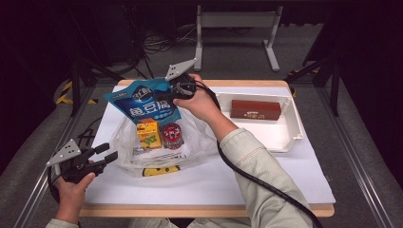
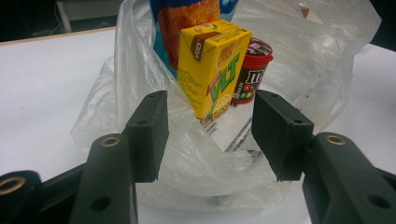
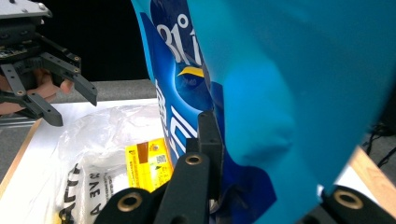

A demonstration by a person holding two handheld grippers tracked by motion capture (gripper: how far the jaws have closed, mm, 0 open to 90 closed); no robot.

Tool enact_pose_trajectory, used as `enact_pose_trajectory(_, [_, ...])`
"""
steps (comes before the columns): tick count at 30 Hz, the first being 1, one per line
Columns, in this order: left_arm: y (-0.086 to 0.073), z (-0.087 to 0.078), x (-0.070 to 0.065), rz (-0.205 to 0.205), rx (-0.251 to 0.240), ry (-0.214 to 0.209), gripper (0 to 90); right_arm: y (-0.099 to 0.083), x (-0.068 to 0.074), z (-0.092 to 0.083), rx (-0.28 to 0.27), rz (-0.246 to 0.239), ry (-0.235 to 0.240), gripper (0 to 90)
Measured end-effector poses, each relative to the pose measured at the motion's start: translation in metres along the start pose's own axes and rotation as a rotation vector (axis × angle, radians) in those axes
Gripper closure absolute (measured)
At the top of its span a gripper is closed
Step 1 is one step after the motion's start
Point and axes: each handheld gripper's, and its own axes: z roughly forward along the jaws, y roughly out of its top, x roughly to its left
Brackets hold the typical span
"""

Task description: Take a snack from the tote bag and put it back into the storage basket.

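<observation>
Blue foil is what the right gripper (image 1: 167,94) has hold of: its jaws are clamped tight on the upper edge of the blue pouch (image 1: 148,101), seen close in the right gripper view with the foil (image 3: 261,93) pinched beside one black pad. The pouch stands with its long axis running up and away from the bag (image 1: 126,142), its lower end down among the folds of clear plastic and its top toward the far side of the table (image 1: 266,180). It looks to be either going into the bag or coming out of it; either way the move runs along that long axis, through the bag's mouth. The carton (image 1: 148,134) and the red tub (image 1: 172,135) sit in the bag just below the pouch's lower end, so the pouch has to slide past them. The left gripper (image 1: 105,157) hangs near the bag's left edge with jaws about half open and nothing between them; in its own view the bag (image 2: 196,158) lies straight ahead, not yet pinched. The left is the nearer hand for steadying the plastic. The tray (image 1: 290,137) with the brown box (image 1: 255,109) lies well apart, to the right.
</observation>
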Motion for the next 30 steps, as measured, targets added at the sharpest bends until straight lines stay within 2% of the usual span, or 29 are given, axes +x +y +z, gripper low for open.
enact_pose_trajectory(7, [0.000, 0.001, 0.000, -0.002, 0.002, 0.000, 46.6, 0.014, 0.007, -0.012, -0.013, -0.013, -0.010, 89.7])
enact_pose_trajectory(16, [0.000, 0.002, 0.000, -0.002, 0.001, -0.002, 46.3, 0.029, 0.013, -0.029, -0.058, -0.010, -0.010, 89.7])
enact_pose_trajectory(30, [0.001, 0.004, 0.001, -0.008, -0.005, -0.002, 45.0, 0.045, 0.026, -0.052, -0.109, -0.032, -0.013, 89.8])
